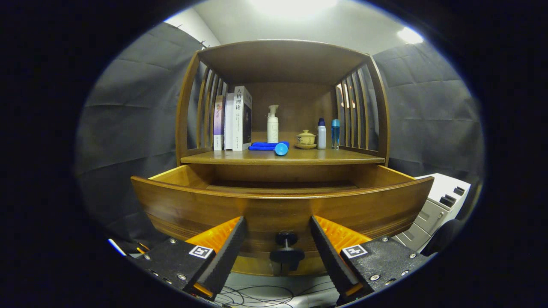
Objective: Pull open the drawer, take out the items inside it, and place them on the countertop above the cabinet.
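The wooden drawer (192, 205) stands pulled out of the cabinet, its curved front close ahead of my fingers. Its black knob (287, 248) sits between my two fingertips with a gap on each side. My gripper (278, 229) is open, and the ridged black fingers (227, 252) touch nothing. The drawer's inside is mostly hidden behind its front; I see only a strip of its floor. On the countertop (334, 157) above lie a folded blue cloth (263, 146) and a blue cylinder (281, 149) on its side.
On the countertop stand three books (233, 119) at the left, a white pump bottle (272, 125), a lidded tea bowl (306, 139), a white bottle (321, 134) and a blue bottle (335, 133). A grey cabinet (436, 205) stands to the right. Cables (265, 295) lie on the floor below.
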Action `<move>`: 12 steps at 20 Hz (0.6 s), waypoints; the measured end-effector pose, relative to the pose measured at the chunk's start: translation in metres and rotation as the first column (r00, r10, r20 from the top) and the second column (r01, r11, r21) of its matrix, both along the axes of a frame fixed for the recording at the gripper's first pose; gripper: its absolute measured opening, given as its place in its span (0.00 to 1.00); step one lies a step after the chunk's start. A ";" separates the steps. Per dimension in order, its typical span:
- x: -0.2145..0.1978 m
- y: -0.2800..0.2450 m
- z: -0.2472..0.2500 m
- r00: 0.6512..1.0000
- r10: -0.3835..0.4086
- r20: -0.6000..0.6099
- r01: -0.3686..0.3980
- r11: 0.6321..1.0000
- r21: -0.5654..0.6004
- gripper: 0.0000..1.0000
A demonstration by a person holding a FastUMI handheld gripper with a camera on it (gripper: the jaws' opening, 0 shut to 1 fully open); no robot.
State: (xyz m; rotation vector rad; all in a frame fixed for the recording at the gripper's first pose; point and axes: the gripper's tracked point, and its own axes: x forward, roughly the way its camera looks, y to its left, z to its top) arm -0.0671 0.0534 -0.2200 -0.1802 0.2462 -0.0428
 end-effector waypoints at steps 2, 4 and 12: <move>0.007 -0.003 0.004 1.000 0.012 0.003 -0.012 1.000 -0.008 0.94; 0.018 -0.008 0.002 1.000 0.016 -0.011 -0.016 1.000 0.003 0.94; 0.052 -0.010 0.002 1.000 0.023 -0.018 -0.022 0.998 0.059 0.94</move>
